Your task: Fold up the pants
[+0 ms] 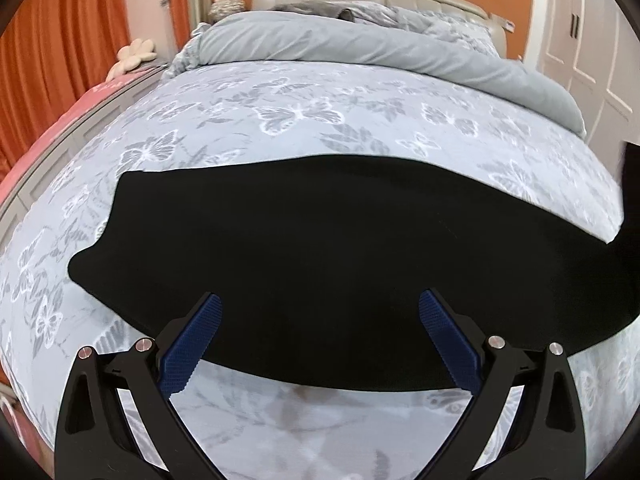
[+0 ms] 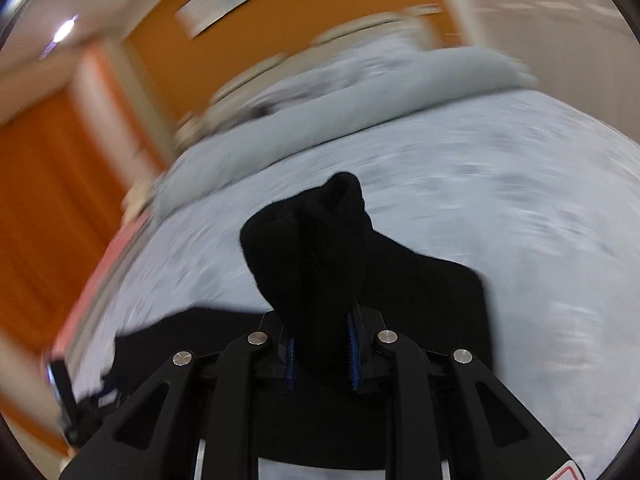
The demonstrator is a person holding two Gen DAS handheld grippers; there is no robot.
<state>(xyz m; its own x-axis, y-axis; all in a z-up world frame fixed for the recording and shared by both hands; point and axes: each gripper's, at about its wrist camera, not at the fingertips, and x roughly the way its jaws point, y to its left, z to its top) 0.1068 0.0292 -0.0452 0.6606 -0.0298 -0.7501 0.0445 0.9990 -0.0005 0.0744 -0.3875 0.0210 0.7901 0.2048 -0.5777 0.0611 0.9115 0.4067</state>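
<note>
Black pants [image 1: 320, 248] lie flat across the bed [image 1: 280, 120]. Left gripper [image 1: 320, 308] hovers above them, jaws spread, empty. Right gripper [image 2: 322, 320] pinches a bunched fold of pants [image 2: 312, 248], apparently lifted; the view is blurred.

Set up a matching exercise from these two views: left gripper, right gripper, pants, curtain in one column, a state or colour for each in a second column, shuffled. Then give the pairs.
1. left gripper
2. right gripper
3. pants
4. curtain

A. orange
B. clamped on bunched cloth
C. jaws wide apart, nothing gripped
D. black, spread on the bed

Pairs: 1-C, 2-B, 3-D, 4-A
</note>
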